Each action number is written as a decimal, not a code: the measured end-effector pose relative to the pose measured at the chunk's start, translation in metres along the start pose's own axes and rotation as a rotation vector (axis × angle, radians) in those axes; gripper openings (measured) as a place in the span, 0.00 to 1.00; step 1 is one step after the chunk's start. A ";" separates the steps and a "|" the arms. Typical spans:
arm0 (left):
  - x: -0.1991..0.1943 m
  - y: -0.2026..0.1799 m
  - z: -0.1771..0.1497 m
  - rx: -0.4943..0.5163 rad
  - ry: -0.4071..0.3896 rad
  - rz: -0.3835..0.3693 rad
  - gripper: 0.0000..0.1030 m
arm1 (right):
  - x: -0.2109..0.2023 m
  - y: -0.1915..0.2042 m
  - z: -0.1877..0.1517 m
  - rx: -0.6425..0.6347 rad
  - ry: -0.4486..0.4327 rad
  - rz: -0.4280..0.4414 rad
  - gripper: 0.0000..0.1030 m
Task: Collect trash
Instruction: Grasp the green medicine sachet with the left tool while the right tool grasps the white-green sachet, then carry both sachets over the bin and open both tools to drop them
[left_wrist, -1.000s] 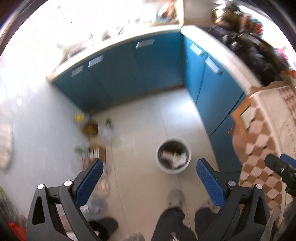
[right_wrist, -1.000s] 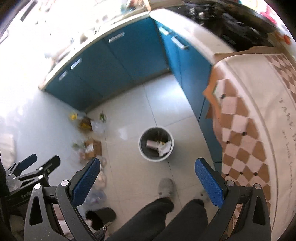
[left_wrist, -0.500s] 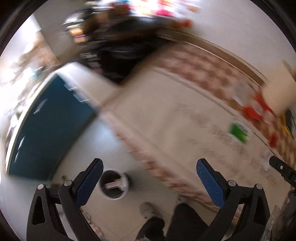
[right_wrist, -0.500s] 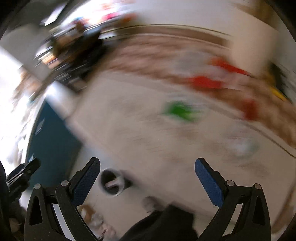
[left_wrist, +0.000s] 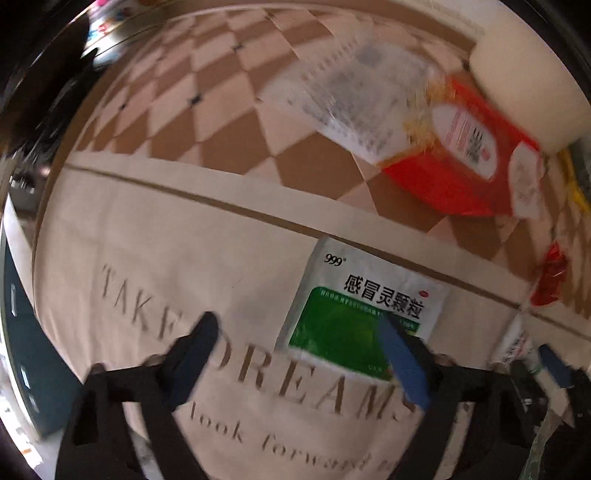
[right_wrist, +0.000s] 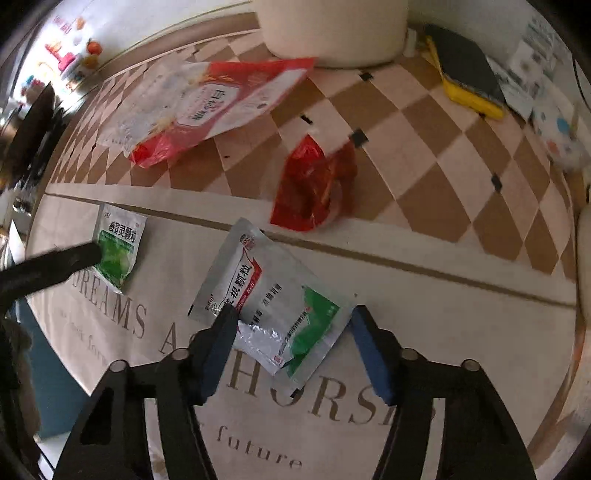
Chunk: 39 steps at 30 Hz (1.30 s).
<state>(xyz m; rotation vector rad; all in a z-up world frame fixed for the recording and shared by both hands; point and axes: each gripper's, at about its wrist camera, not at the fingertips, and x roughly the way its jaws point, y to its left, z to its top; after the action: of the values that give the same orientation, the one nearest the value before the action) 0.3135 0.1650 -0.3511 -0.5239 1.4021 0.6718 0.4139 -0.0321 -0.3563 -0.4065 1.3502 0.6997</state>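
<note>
So both hands are coming down on the printed tablecloth (right_wrist: 424, 291): right gripper (right_wrist: 291, 338) is closing, jaws unclenched, straddling the silver sachet (right_wrist: 273, 295) lying diagonally; left gripper (left_wrist: 299, 341) is narrowing beside the green sachet (left_wrist: 354, 314), gripping nothing yet.

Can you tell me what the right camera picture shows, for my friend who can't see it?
The right tool points down at a table, its two blue fingers closing around a torn silver and green packet without pressing it yet. Behind it on the checkered tablecloth lie a crumpled red wrapper and a big red and white bag. At the left, a green and white packet.
</note>
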 end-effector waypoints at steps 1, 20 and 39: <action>0.001 -0.001 0.001 0.001 -0.011 -0.009 0.72 | 0.001 0.002 0.000 -0.020 -0.016 -0.011 0.53; -0.061 -0.012 -0.047 -0.005 -0.183 -0.072 0.00 | -0.035 0.009 0.005 -0.004 -0.068 0.074 0.08; -0.140 0.204 -0.169 -0.340 -0.330 0.083 0.00 | -0.081 0.170 -0.032 -0.281 -0.105 0.221 0.07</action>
<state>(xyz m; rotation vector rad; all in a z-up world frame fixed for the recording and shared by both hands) 0.0444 0.1773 -0.2195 -0.5917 1.0077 1.0243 0.2716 0.0541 -0.2623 -0.4413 1.2106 1.0868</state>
